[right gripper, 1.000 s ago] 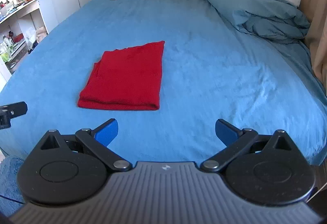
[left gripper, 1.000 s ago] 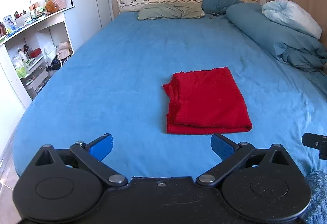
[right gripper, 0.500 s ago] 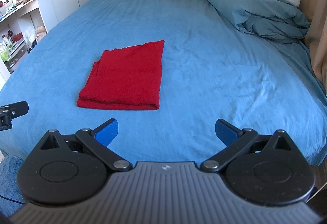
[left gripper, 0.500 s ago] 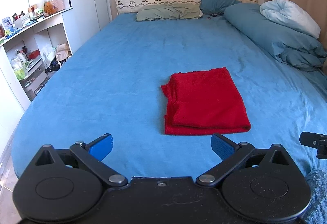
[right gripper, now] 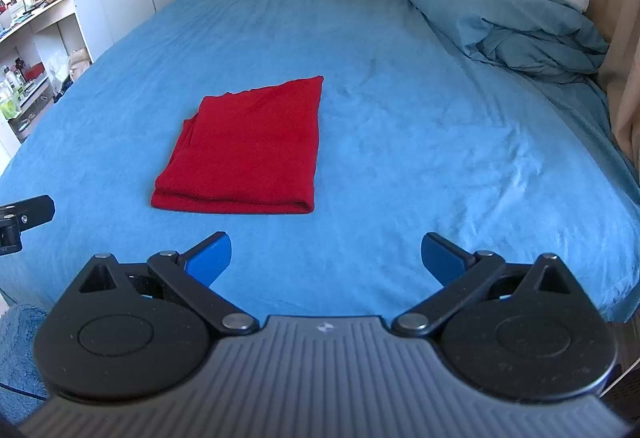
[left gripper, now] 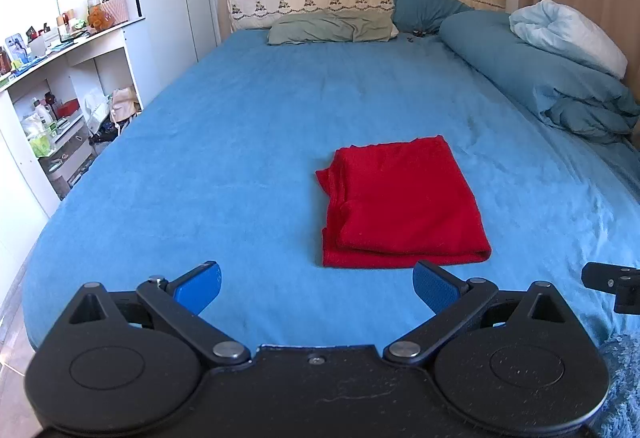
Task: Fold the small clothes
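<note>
Red cloth point(left gripper: 400, 204) lies on the blue bedsheet point(left gripper: 240, 142), ahead of both my grippers and apart from them, well short of the pillows point(left gripper: 332, 30) at the headboard. Its long axis runs away from me toward those pillows. My left gripper point(left gripper: 316, 288) has the cloth ahead and slightly right of its fingers; my right gripper point(right gripper: 326, 256) has it ahead and to the left. I judge the left a little nearer. Both pairs of fingers stand wide apart, holding nothing. The cloth looks already folded — a neat rectangle, layered edges showing at its near end and left side — soft and likely to slump if lifted.
</note>
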The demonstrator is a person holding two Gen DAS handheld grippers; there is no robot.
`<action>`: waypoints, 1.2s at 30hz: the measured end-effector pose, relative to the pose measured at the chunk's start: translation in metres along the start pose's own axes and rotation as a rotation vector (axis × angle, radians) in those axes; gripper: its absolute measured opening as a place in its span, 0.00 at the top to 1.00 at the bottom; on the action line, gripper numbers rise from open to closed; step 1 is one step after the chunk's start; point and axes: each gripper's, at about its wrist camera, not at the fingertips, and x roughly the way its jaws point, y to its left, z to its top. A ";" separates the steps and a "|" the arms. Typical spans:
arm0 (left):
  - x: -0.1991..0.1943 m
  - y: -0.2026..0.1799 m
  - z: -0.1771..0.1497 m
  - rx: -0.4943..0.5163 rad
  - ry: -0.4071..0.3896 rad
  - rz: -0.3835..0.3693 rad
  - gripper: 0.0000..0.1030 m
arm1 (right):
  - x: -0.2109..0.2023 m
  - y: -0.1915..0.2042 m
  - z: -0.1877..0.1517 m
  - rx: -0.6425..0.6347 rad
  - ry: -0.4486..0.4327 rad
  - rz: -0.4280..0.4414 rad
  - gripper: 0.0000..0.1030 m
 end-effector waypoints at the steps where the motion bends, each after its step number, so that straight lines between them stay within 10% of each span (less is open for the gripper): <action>1: 0.000 0.000 0.000 -0.002 0.000 -0.002 0.00 | 0.000 0.000 0.000 0.000 0.000 0.000 0.00; 36: -0.006 0.002 0.003 0.025 -0.007 0.025 0.00 | 0.001 0.000 0.001 0.011 0.000 -0.004 0.00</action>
